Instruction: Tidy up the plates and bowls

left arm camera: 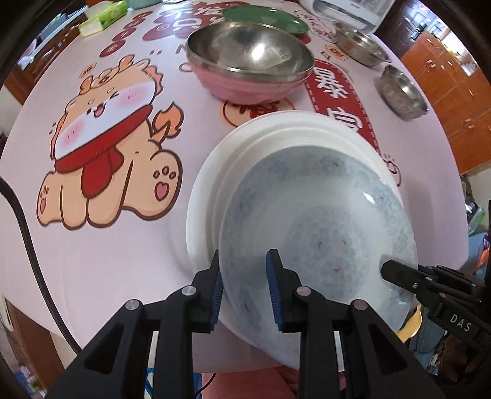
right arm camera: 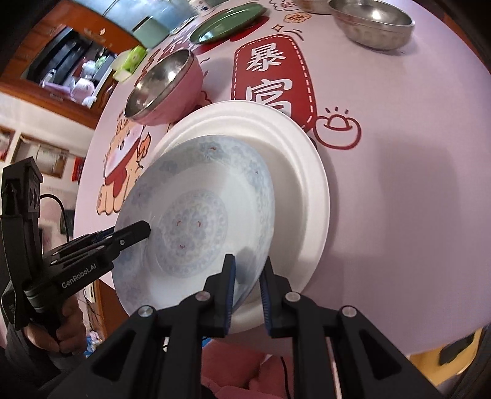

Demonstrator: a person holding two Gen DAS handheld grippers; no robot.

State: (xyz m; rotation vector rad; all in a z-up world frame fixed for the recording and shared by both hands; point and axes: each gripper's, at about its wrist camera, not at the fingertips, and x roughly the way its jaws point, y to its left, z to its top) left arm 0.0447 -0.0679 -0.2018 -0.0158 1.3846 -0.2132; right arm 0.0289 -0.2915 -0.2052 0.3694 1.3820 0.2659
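Note:
A shallow blue-patterned bowl (left arm camera: 322, 221) (right arm camera: 196, 214) hangs over a stack of white plates (left arm camera: 276, 129) (right arm camera: 300, 159) near the table's front edge. It leans a little, and I cannot tell whether it touches the plates. My left gripper (left arm camera: 245, 291) is shut on the bowl's near rim, one pad inside and one outside. In the right wrist view its finger (right arm camera: 144, 228) rests on the bowl's left side. My right gripper (right arm camera: 248, 276) is shut on the opposite rim. It shows as a black finger (left arm camera: 386, 270) at the bowl's right in the left wrist view.
On the pink cartoon tablecloth (left arm camera: 107, 245) stand a pink bowl with a steel inside (left arm camera: 245, 89) (right arm camera: 181, 92), a green plate (left arm camera: 264, 17) (right arm camera: 227, 21) and two steel bowls (left arm camera: 359, 46) (left arm camera: 402, 92). A tissue pack (left arm camera: 104, 17) and a white appliance (left arm camera: 346, 9) stand at the far edge.

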